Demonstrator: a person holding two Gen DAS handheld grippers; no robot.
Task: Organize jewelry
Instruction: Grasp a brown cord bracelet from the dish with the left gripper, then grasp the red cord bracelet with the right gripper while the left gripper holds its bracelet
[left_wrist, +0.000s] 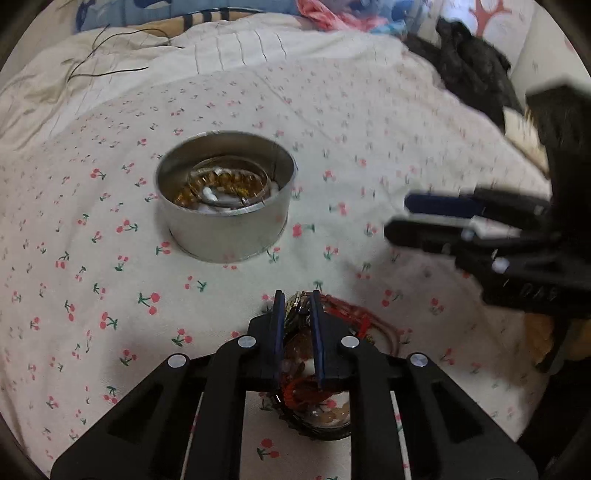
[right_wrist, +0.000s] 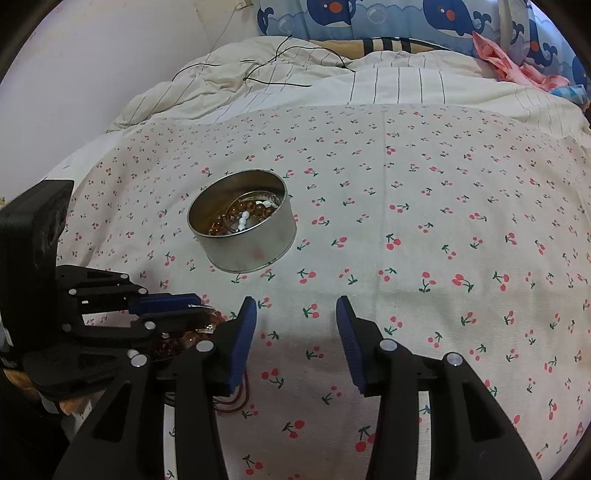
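A round metal tin (left_wrist: 225, 225) stands on the cherry-print bedsheet, also in the right wrist view (right_wrist: 255, 245). It holds amber beads (left_wrist: 225, 182) and white beads (right_wrist: 242, 220). My left gripper (left_wrist: 298, 299) is shut on a tangle of jewelry (left_wrist: 301, 308) with red cords and gold bits, over a pile of bracelets (left_wrist: 325, 410) near the front edge. It also shows in the right wrist view (right_wrist: 192, 308). My right gripper (right_wrist: 295, 306) is open and empty above bare sheet, to the right of the pile, and appears blurred in the left wrist view (left_wrist: 399, 216).
A striped quilt (right_wrist: 369, 81) with a thin black wire (right_wrist: 280, 70) lies bunched at the back. Whale-print pillows (right_wrist: 369, 18) and pink cloth (right_wrist: 517, 70) are behind it. A dark garment (left_wrist: 469, 70) lies at the far right. A wall (right_wrist: 92, 74) bounds the left.
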